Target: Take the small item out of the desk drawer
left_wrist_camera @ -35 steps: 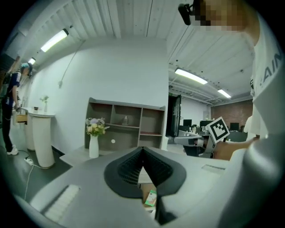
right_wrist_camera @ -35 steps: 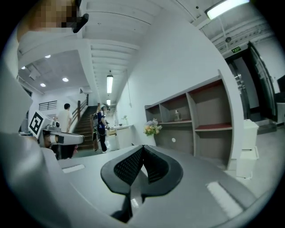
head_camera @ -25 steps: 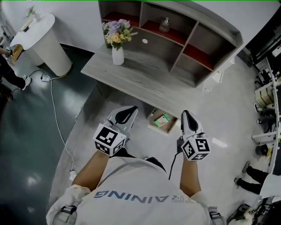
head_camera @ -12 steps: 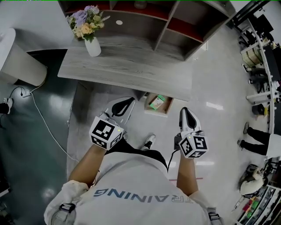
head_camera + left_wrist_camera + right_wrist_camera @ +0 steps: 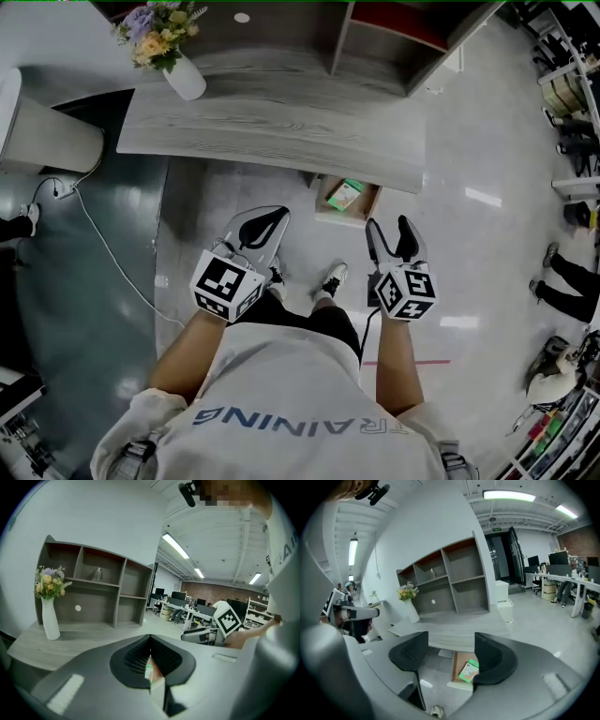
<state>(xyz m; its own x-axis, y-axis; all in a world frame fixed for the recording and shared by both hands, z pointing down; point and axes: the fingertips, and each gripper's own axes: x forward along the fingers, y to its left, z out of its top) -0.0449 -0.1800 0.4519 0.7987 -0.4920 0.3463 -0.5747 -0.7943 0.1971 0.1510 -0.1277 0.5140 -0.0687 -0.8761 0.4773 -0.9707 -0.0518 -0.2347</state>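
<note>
An open wooden drawer sticks out under the grey desk. A small green box lies in it. My right gripper hovers just this side of the drawer, well above floor level; its jaws are opening and nothing is between them. Along the right gripper's jaws I see the drawer and the green box below and ahead. My left gripper is shut and holds nothing, left of the drawer. In the left gripper view the closed jaws point over the desk top.
A white vase of flowers stands on the desk's left end, with a cubby shelf at the back. A white round stand and a floor cable are at the left. Someone's legs are at the far right.
The right gripper's jaws have gone from shut to open. The desk and drawer have slid up and right in the head view. The left gripper stays shut.
</note>
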